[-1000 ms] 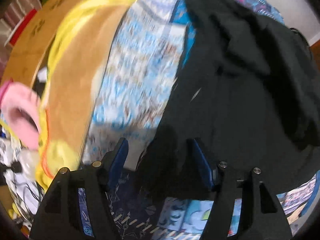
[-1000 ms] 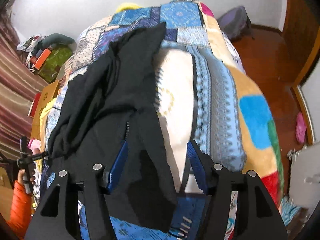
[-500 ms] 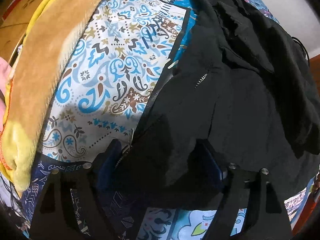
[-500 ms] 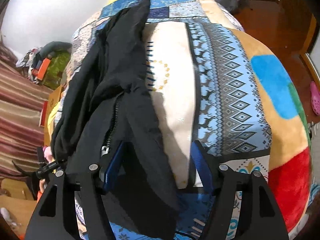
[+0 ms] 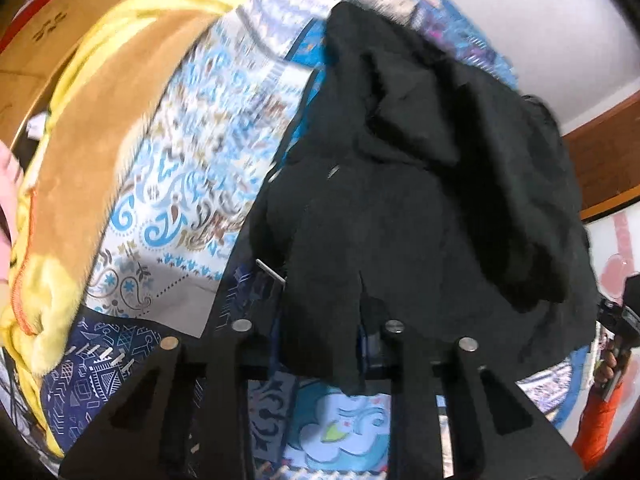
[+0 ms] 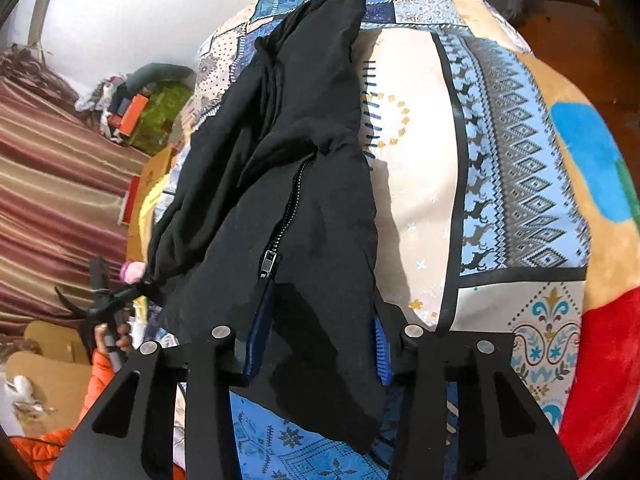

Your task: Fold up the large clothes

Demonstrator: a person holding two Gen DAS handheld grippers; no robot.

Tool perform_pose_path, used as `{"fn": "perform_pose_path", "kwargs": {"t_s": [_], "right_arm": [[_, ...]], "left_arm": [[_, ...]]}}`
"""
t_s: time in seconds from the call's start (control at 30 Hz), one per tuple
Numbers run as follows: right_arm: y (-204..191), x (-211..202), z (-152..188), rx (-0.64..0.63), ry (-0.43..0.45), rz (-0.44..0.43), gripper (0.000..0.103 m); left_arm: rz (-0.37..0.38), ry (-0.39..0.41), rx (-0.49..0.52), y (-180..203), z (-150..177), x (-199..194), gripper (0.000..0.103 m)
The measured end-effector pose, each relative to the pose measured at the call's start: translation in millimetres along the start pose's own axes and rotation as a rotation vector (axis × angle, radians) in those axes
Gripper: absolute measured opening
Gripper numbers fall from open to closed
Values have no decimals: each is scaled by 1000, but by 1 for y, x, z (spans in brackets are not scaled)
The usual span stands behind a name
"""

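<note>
A large black zip jacket (image 5: 420, 208) lies crumpled along a patchwork bedspread (image 5: 188, 184). In the left wrist view my left gripper (image 5: 320, 328) has closed in on a near corner of the jacket, and the cloth bunches up between the jaws and hides the pads. In the right wrist view the jacket (image 6: 288, 168) runs away from me with its zipper (image 6: 280, 232) showing. My right gripper (image 6: 316, 344) straddles the jacket's near hem; its blue pads (image 6: 256, 332) stand wide apart on either side of the cloth.
A yellow-and-tan blanket (image 5: 80, 152) and a cardboard box (image 5: 48, 32) lie left of the bedspread. In the right wrist view a striped curtain (image 6: 52, 184), a pile of clutter (image 6: 140, 112) and wooden floor (image 6: 580, 28) surround the bed (image 6: 520, 160).
My left gripper has closed on the jacket corner and lifted it, bunching the cloth. My right gripper has moved in lower over the hem, its jaws still apart.
</note>
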State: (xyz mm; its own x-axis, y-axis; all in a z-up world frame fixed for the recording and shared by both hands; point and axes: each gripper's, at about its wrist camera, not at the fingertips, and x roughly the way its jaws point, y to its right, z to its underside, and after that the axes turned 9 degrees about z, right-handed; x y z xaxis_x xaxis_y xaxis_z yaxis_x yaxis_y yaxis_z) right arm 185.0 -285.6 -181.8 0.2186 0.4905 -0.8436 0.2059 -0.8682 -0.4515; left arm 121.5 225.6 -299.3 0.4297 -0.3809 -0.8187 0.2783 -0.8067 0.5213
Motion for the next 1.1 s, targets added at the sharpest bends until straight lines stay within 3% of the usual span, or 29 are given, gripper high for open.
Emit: {"fn": "perform_pose_path", "kwargs": {"t_s": [0.1, 0.13, 0.17, 0.23, 0.37, 0.6, 0.67, 0.7, 0.8, 0.93, 1.0, 1.1], "right_arm": [[4, -1, 0, 42, -1, -31, 40], [3, -2, 0, 48, 7, -22, 35], [1, -5, 0, 50, 21, -16, 22], [-7, -11, 0, 44, 51, -23, 9], [-26, -25, -10, 26, 117, -67, 7], [-67, -47, -55, -29, 220, -85, 5], [-76, -46, -74, -44, 235, -76, 5], [-78, -45, -81, -52, 239, -73, 5], [-81, -43, -112, -46, 269, -63, 4], [-67, -36, -159, 25, 308, -52, 4], [-52, -23, -181, 76, 308, -33, 4], [-26, 3, -205, 146, 286, -3, 4]], "left_arm": [[-22, -48, -45, -6, 4, 25, 41], [-9, -48, -59, -8, 6, 27, 41], [-1, -41, -65, -8, 7, 27, 39], [27, -27, -53, 0, 8, 22, 23], [104, 28, 0, 30, 6, -6, 20], [231, 148, 105, 95, -23, -55, 17], [285, 185, 108, 107, -43, -71, 16], [304, 197, 109, 97, -81, -82, 16], [329, 251, 105, 109, -119, -96, 15], [286, 337, 71, 100, -179, -95, 15], [285, 357, 13, 84, -212, -81, 15], [208, 356, -42, 61, -238, -53, 15]]}}
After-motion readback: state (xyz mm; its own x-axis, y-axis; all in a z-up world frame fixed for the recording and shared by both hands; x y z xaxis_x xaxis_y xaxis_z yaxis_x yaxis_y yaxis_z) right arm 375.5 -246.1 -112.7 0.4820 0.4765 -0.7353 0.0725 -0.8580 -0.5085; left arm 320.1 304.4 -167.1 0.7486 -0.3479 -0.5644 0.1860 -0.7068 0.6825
